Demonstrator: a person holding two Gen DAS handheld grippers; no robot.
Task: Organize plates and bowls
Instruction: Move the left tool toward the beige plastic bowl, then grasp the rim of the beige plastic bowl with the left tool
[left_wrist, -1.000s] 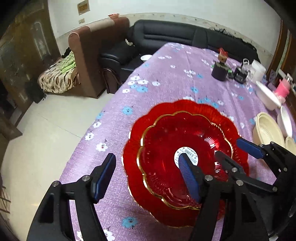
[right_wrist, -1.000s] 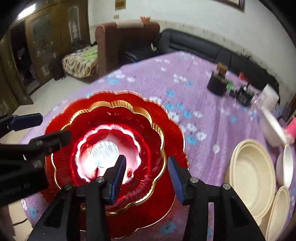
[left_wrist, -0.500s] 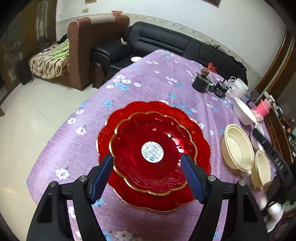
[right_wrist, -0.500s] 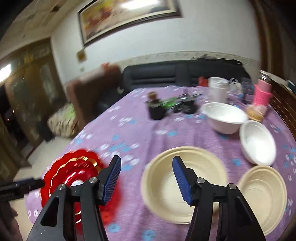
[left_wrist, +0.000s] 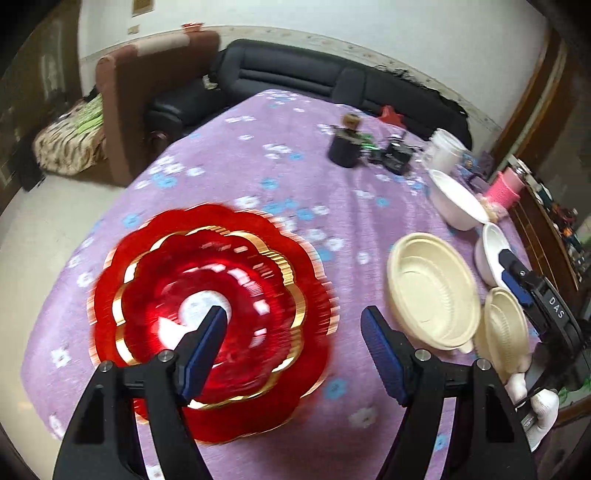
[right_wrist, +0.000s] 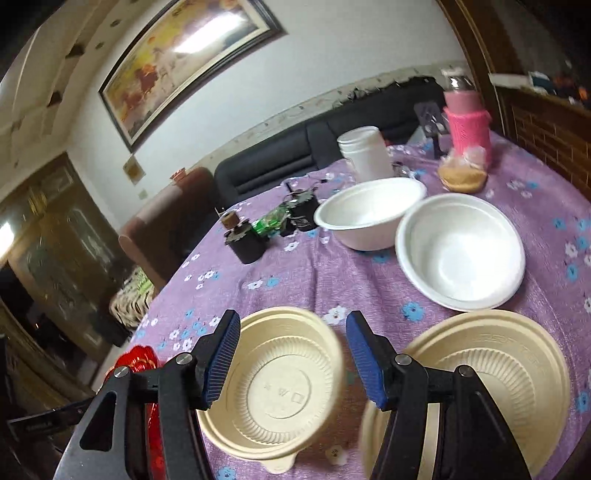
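the stacked red scalloped gold-rimmed plates (left_wrist: 207, 314) lie left of the large cream plastic bowl (left_wrist: 432, 291); the left gripper (left_wrist: 295, 347) gapes wide and empty above them. the right gripper (right_wrist: 291, 354) hovers spread and empty over that bowl, white bowls (right_wrist: 460, 251) beyond.

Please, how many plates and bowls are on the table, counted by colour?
Red plates: 2, stacked
Cream bowls: 2
White bowls: 2
Total: 6
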